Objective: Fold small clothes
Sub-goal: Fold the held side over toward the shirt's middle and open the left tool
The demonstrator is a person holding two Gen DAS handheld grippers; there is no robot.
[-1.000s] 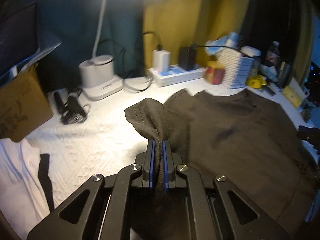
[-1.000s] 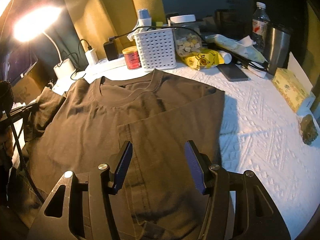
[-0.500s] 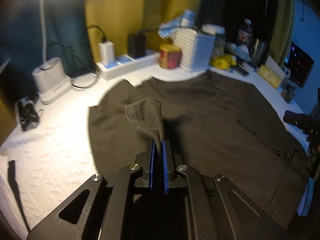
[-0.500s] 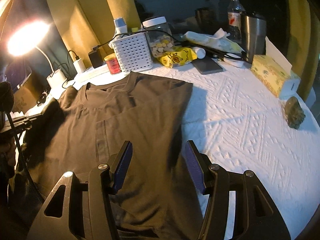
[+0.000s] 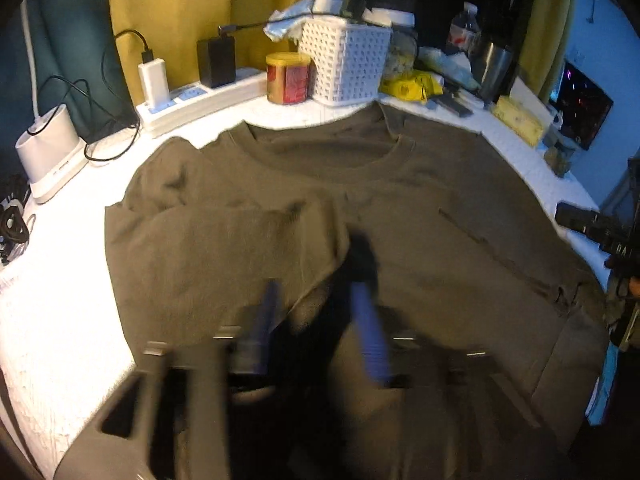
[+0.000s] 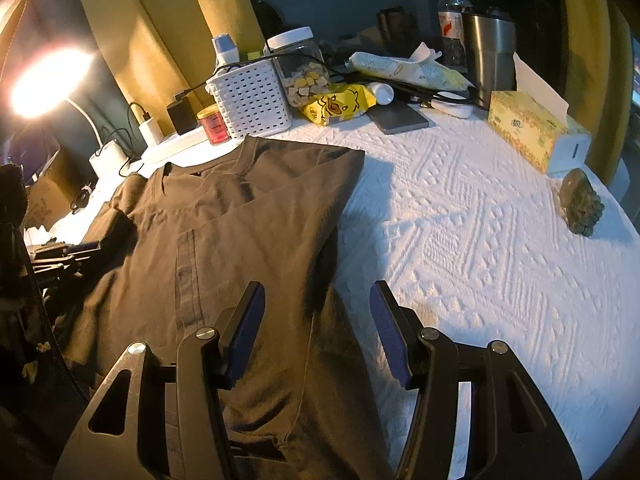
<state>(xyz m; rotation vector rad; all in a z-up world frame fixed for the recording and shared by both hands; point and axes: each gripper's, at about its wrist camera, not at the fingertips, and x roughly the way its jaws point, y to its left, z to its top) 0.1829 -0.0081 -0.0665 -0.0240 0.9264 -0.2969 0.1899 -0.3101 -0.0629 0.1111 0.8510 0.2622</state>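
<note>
Your left gripper (image 5: 316,312) is opening right now, its jaws swinging apart over the dark olive T-shirt (image 5: 400,208), and the left sleeve (image 5: 224,248) you are folding inward lies draped across the chest; the frame is smeared with motion, so it is hard to say whether the sleeve edge near the fingers has fully slipped free, though nothing appears pinched between them. The shirt lies spread, collar away from you, on the white quilted cover (image 6: 480,220), its neckline just in front of the white basket (image 5: 344,60) and the red tin (image 5: 288,78). Your right gripper (image 6: 316,332) hangs with its jaws well apart and holding nothing, straddling the straight folded edge on the shirt's right side, where that sleeve already sits turned in. To finish this step cleanly, let the jaws open wide before you draw the left hand back, and pull straight along the fingers rather than sideways, so the pads do not drag the sleeve off its fold. Judging by the raised ripple near the sleeve's hem, the cloth probably needs a light press or sweep to lie flat before you take the next fold. Aim to match the left fold line to the right one, so the body ends up as an even strip. Keep both hands clear of the clutter along the far edge.
</note>
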